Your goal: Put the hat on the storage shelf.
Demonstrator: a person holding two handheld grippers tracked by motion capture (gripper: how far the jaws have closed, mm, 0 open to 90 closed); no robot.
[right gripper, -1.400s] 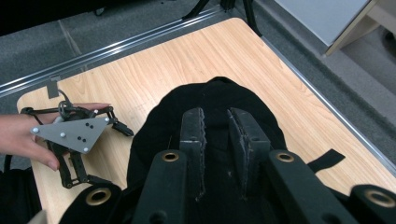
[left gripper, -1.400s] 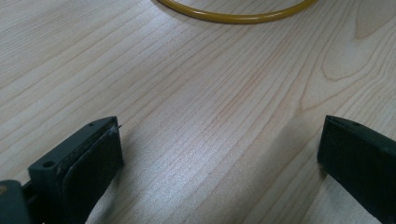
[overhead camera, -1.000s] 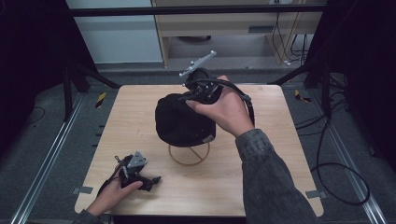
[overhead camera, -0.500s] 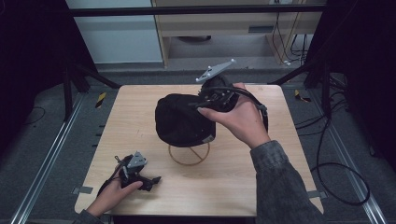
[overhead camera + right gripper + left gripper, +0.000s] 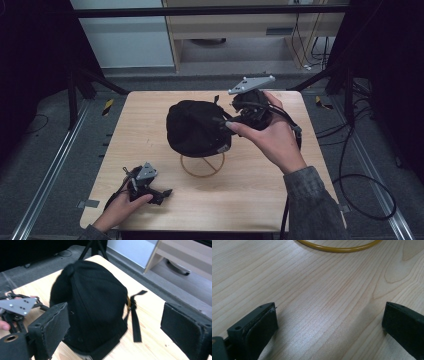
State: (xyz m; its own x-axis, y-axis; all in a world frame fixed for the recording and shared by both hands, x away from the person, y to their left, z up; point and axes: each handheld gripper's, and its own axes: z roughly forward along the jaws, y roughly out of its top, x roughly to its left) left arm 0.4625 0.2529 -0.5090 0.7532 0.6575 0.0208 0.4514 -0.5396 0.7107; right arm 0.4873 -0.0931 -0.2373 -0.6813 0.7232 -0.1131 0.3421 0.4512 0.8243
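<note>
We hold our right tongs [image 5: 115, 322] wide just beside the black fabric cap [image 5: 92, 302]; our left tongs [image 5: 329, 322] rest wide over the pale wooden worktop [image 5: 324, 290], well apart

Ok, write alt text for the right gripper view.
A black cap on a stand fills the centre, its strap hanging toward the wooden table. The right hand-held gripper has its black jaws wide open on either side of it. The left hand-held gripper lies far left.
</note>
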